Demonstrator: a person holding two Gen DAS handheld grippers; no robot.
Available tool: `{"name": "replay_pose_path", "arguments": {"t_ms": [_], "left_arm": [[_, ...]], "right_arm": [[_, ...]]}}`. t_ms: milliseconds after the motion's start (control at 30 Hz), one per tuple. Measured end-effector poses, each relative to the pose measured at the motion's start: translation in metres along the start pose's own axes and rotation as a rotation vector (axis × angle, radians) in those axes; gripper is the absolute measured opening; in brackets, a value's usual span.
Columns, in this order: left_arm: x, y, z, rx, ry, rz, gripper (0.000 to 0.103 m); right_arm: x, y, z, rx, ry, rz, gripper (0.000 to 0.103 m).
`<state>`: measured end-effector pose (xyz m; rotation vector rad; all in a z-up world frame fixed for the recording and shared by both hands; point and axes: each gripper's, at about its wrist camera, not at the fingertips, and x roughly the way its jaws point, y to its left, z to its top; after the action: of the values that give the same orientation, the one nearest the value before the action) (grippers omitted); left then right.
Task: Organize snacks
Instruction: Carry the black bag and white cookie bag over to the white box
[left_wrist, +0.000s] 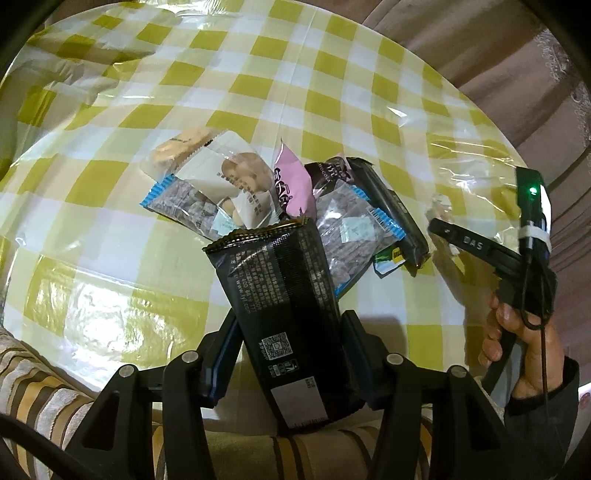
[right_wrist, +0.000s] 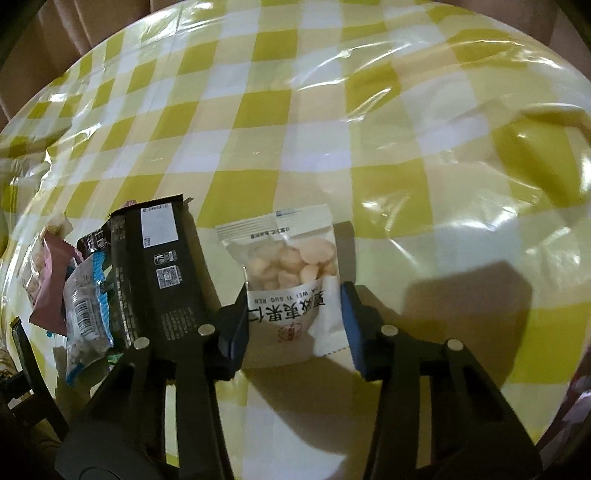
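Observation:
My left gripper (left_wrist: 288, 343) is shut on a long black snack packet (left_wrist: 280, 306) and holds it tilted above the table's near edge. Behind it lies a pile of snacks (left_wrist: 258, 192): a white nut bag, a pink packet, clear bags with blue edges and a dark bar. My right gripper (right_wrist: 293, 317) is shut on a white bag of pale nuts (right_wrist: 291, 273), low over the checked cloth. The black packet (right_wrist: 155, 266) and the pile (right_wrist: 74, 291) show at the left of the right wrist view. The right gripper's body (left_wrist: 517, 254) shows at the right of the left wrist view.
The round table (left_wrist: 332, 92) wears a yellow and white checked cloth under clear plastic. Striped upholstery (left_wrist: 44, 398) lies at the near edge. Pinkish curtain folds (left_wrist: 498, 55) hang behind the table.

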<state>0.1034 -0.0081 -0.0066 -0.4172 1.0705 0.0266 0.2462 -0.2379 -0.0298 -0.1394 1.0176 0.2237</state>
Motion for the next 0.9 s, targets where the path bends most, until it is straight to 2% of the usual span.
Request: {"name": "replay_pose_path", "arguments": {"t_ms": [333, 600, 667, 900], "left_arm": [[-0.018, -0.012, 0.0, 0.017, -0.063, -0.025, 0.054], [-0.031, -0.038, -0.005, 0.059, -0.083, -0.05, 0.054], [-0.034, -0.049, -0.008, 0.079, -0.085, -0.062, 0.051], [-0.04, -0.093, -0.025, 0.157, -0.076, -0.109, 0.05]], "right_arm": [[-0.065, -0.002, -0.026, 0.038, -0.113, -0.044, 0.049], [-0.098, -0.003, -0.063, 0.052, -0.122, -0.02, 0.048], [-0.106, -0.006, -0.074, 0.065, -0.122, -0.012, 0.048], [-0.135, -0.024, -0.102, 0.101, -0.137, -0.014, 0.048]]}}
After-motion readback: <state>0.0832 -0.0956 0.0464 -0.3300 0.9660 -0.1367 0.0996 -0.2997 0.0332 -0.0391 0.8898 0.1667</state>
